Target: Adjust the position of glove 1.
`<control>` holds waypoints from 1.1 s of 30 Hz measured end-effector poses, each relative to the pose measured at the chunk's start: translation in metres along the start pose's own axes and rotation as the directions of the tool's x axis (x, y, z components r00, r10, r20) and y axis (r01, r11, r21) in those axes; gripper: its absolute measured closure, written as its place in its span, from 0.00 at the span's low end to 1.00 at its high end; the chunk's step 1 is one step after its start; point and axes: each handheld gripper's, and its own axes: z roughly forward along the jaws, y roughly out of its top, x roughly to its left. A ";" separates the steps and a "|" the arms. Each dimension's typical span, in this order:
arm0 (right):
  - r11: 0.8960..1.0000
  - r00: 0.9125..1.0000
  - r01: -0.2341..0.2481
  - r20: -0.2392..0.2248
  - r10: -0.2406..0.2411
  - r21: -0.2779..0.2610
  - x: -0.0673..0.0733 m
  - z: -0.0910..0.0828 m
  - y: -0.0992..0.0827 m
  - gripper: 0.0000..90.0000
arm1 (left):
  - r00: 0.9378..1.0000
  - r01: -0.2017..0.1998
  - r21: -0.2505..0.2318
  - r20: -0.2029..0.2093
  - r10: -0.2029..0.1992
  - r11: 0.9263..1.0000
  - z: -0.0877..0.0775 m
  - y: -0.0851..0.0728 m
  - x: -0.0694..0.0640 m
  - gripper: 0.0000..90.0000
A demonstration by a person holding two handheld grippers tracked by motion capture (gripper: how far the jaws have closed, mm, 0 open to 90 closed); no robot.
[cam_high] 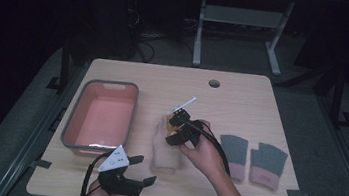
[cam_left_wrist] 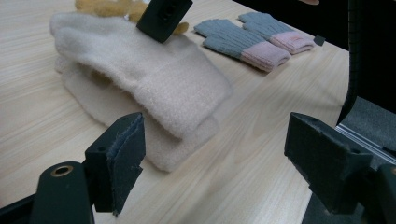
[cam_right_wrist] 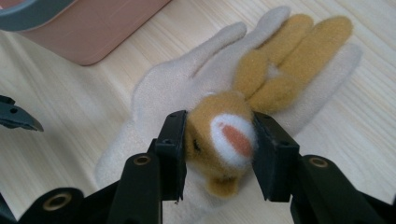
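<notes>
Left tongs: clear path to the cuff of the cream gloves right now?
Probably yes. The left tongs stand open, facing the cream gloves' cuff end across bare table. The right tongs, shut on the brown glove, work nearer the fingers, not the cuff.

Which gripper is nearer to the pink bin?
Left. The left gripper hovers just beside the near corner of the pink bin. The right gripper is farther away, over the cream glove.

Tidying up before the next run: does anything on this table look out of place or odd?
Mostly tidy. The grey-and-pink gloves lie flat as a neat pair. The cream gloves are stacked unevenly, and the right claw grips a tan plush patch on the top one. The pink bin sits upright.
</notes>
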 end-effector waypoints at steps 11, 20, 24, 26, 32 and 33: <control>1.000 1.000 -0.028 -0.002 0.028 0.015 0.003 0.015 -0.003 0.65 | 1.000 0.013 -0.002 -0.003 -0.013 1.000 0.001 0.000 -0.001 0.23; 0.998 0.998 -0.055 -0.006 0.055 0.027 -0.001 0.027 -0.008 0.64 | 1.000 0.000 0.012 -0.005 0.000 1.000 0.001 0.000 0.002 0.23; 0.998 0.998 -0.058 -0.006 0.059 0.039 -0.001 0.032 -0.012 0.64 | 1.000 0.007 0.013 -0.006 -0.006 1.000 0.002 -0.001 0.002 0.23; 0.997 0.998 -0.059 -0.011 0.060 0.048 -0.002 0.034 -0.013 0.64 | 1.000 0.006 0.016 -0.007 -0.006 1.000 0.002 -0.001 0.002 0.23; 0.996 0.997 -0.068 -0.018 0.069 0.055 -0.004 0.039 -0.017 0.61 | 1.000 0.011 0.020 -0.006 -0.011 1.000 0.003 -0.001 0.001 0.23; 0.996 0.997 -0.068 -0.020 0.069 0.053 -0.004 0.039 -0.018 0.61 | 1.000 0.010 0.023 -0.006 -0.010 1.000 0.003 -0.001 0.001 0.23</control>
